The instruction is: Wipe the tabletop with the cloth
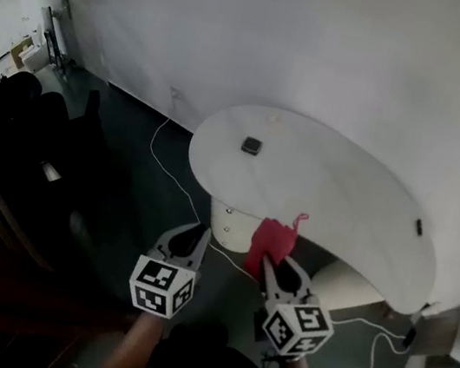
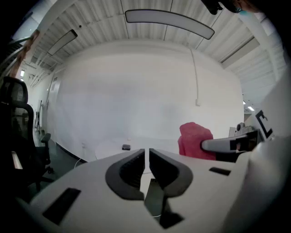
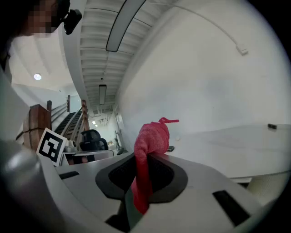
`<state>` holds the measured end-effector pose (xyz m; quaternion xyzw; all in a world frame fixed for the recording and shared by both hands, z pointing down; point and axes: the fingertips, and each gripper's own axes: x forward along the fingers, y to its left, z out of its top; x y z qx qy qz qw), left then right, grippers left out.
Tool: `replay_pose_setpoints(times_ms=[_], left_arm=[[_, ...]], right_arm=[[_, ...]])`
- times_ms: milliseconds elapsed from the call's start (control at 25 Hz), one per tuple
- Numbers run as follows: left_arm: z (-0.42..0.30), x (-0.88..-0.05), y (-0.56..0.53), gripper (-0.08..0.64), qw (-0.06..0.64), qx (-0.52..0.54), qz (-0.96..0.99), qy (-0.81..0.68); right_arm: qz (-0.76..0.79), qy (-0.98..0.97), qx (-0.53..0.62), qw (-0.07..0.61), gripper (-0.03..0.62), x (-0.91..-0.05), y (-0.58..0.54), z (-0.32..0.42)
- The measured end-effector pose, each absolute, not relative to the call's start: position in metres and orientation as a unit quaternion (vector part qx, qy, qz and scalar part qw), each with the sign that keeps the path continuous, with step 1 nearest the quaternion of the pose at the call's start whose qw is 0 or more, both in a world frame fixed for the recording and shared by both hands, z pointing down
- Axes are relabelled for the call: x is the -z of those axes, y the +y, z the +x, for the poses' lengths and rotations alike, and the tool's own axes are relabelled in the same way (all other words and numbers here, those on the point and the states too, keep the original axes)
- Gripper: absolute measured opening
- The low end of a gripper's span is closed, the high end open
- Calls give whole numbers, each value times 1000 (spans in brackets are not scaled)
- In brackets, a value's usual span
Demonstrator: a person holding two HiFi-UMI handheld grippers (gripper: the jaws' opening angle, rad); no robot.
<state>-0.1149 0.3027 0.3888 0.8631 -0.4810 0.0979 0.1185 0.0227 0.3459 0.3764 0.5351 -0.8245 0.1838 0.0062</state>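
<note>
Here's the bunched red cloth, a loose loop of thread sticking up from its top, and it's pinched in the right gripper. Those jaws are clamped tight on the lower fold, with the rest of the fabric puffing up above the dark pads. The cloth hangs right at the near edge of the curved white tabletop; whether it actually touches the surface, I can't tell from here. Just to its left comes the left gripper, carrying nothing. Its jaws are drawn nearly together, with only a thin slit between the pads, and they point toward the table. Out on the tabletop, well apart from the cloth, a small dark square object lies toward the far left side. Another small dark piece rests by the right rim. A white cable trails over the dark floor beside the table, and a black office chair stands off to the left.
</note>
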Motion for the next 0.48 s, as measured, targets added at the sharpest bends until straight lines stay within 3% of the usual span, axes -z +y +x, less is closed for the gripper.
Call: replay_pose_setpoints(times_ms=[480], left_arm=[[-95,-396,297,31,121,-106,859,-487]], right_arm=[[527,-827,-198,-4,64,-382,340,43]])
